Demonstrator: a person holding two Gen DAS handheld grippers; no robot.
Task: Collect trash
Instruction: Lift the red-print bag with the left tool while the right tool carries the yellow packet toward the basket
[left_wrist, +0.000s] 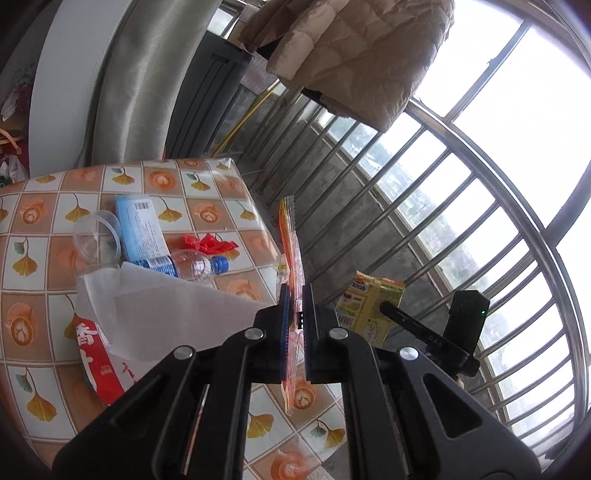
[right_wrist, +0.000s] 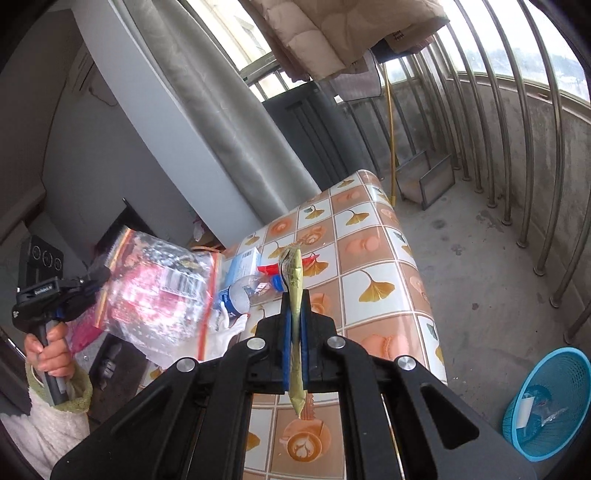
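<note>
My right gripper (right_wrist: 295, 314) pinches a yellow wrapper (right_wrist: 293, 280) edge-on, its length running along the fingers; my left gripper (left_wrist: 294, 306) clamps a clear bag (left_wrist: 291, 236). The blue basket (right_wrist: 546, 402) sits on the floor at four o'clock, nearer my right hand.

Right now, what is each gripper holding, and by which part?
Left gripper: clear zip bag, by its edge. Right gripper: yellow packet, mid-length.

Quilt (left_wrist: 354, 55) on railing (left_wrist: 443, 221); grey curtain (right_wrist: 229, 122); checked tablecloth (right_wrist: 373, 258).
</note>
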